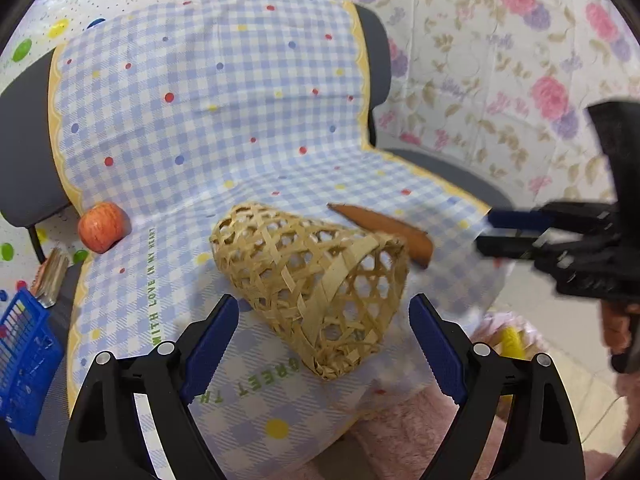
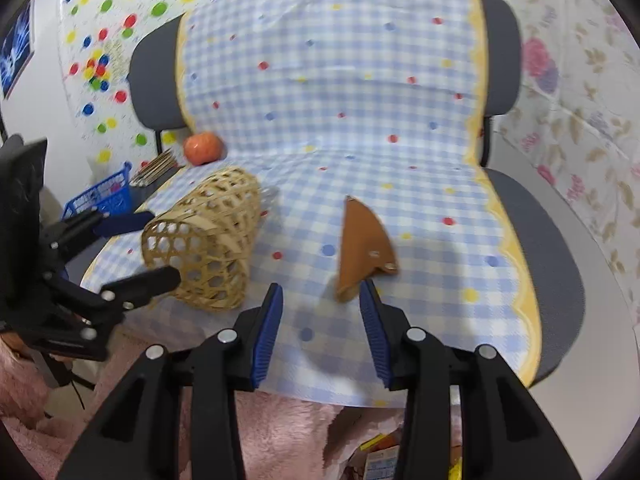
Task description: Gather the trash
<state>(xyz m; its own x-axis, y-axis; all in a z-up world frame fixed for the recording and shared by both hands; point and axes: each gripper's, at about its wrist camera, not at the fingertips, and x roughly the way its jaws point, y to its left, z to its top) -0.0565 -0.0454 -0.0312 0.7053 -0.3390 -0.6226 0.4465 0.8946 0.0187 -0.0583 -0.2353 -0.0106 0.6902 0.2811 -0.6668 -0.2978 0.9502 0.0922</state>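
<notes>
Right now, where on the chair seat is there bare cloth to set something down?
Free: the checked cloth right of the brown leather piece, out to its yellow border, and the strip behind it toward the backrest. Crowded: the left side, where the woven basket lies tipped, with the apple behind it.

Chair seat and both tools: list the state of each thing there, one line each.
woven bamboo basket: tipped on its side, empty, on the checked cloth
brown leather pouch: lying flat, snaps closed
apple: whole, resting at the seat's back corner
left tool: open, around the basket's base, not gripping
right tool: open, holding nothing, just short of the pouch
</notes>
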